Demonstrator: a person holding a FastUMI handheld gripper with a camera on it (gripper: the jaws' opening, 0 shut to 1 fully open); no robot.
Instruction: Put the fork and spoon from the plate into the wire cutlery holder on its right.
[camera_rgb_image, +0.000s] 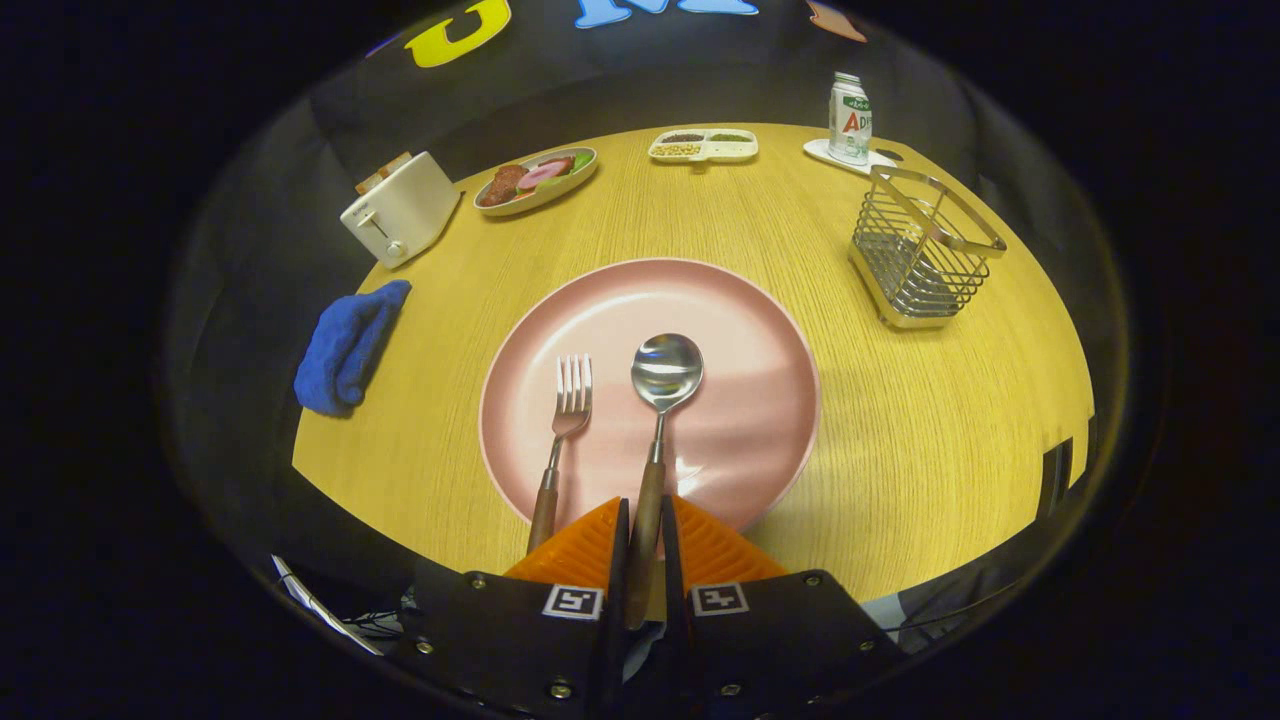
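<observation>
fingers of the gripper stand nearly closed, both pressing on the wooden handle of the spoon. spoon bowl lies on the pink plate, pointing to 12 o'clock from the fingers. fork lies parallel on the plate, just beside the spoon at its 9 o'clock, tines toward 12. wire cutlery holder stands on the table at 2 o'clock from the plate, apart from it. blue cloth lies at the plate's 9 o'clock; toaster at 10; food dish at 11; divided tray at 12; can beyond the holder.
</observation>
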